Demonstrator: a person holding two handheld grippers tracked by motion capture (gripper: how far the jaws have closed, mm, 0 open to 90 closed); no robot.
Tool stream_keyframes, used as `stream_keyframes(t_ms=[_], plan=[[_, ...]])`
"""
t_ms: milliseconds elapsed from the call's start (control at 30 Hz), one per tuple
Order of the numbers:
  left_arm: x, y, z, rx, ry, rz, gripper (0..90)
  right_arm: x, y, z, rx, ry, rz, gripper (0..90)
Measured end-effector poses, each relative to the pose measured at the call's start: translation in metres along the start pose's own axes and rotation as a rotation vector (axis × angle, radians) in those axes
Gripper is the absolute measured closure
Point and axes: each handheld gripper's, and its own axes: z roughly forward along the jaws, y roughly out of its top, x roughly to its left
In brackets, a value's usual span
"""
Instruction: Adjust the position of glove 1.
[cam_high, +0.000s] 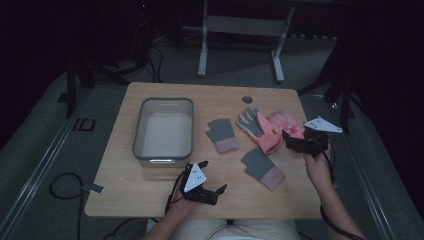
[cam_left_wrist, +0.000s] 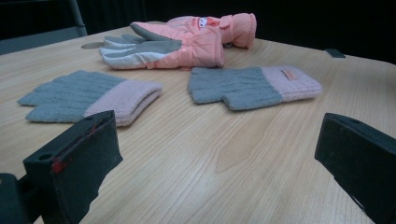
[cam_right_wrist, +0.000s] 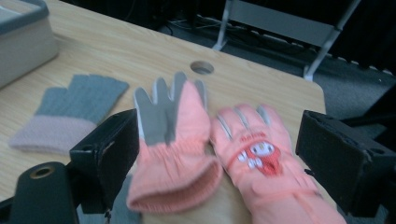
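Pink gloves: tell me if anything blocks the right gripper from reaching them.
Nothing visible does. The right gripper is open and sits right at the cuffs of the pink gloves, with no object between its jaws and them.

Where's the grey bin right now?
In the high view the grey bin sits on the table's left half, left of the nearer grey glove and just beyond the left claw.
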Motion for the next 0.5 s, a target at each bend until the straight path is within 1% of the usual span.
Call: stream_keyframes(t_ms=[33, 100, 167, 200, 233, 300, 367, 400, 433, 467, 500], plan=[[0.000, 0.000, 0.000, 0.002, 0.002, 0.004, 0.0, 0.004, 0.007, 0.004, -0.012, 0.016, -0.010, 13.4], [0.000, 0.000, 0.000, 0.001, 0.001, 0.004, 0.0, 0.008, 0.013, 0.011, 0.001, 0.034, -0.030, 14.0], [0.000, 0.000, 0.000, 0.001, 0.000, 0.001, 0.0, 0.012, 0.018, 0.015, 0.010, 0.064, -0.045, 14.3], [0.000, 0.000, 0.000, 0.001, 0.000, 0.001, 0.0, 0.012, 0.018, 0.015, 0.010, 0.064, -0.045, 14.3], [0.000, 0.000, 0.000, 0.001, -0.001, 0.000, 0.0, 0.018, 0.023, 0.022, 0.018, 0.096, -0.068, 14.2], [0.000, 0.000, 0.000, 0.001, -0.001, 0.001, 0.0, 0.023, 0.029, 0.027, 0.026, 0.111, -0.073, 13.9], [0.000, 0.000, 0.000, 0.001, -0.001, 0.001, 0.0, 0.025, 0.031, 0.029, 0.025, 0.112, -0.073, 13.9], [0.000, 0.000, 0.000, 0.001, 0.000, 0.002, 0.0, 0.029, 0.037, 0.033, 0.016, 0.115, -0.074, 13.6], [0.000, 0.000, 0.000, 0.001, 0.000, 0.002, 0.0, 0.029, 0.037, 0.033, 0.016, 0.115, -0.074, 13.6], [0.000, 0.000, 0.000, 0.002, -0.003, 0.002, 0.0, 0.034, 0.044, 0.036, 0.001, 0.112, -0.079, 14.3], [0.000, 0.000, 0.000, 0.002, -0.003, 0.002, 0.0, 0.034, 0.044, 0.036, 0.001, 0.112, -0.079, 14.3]])
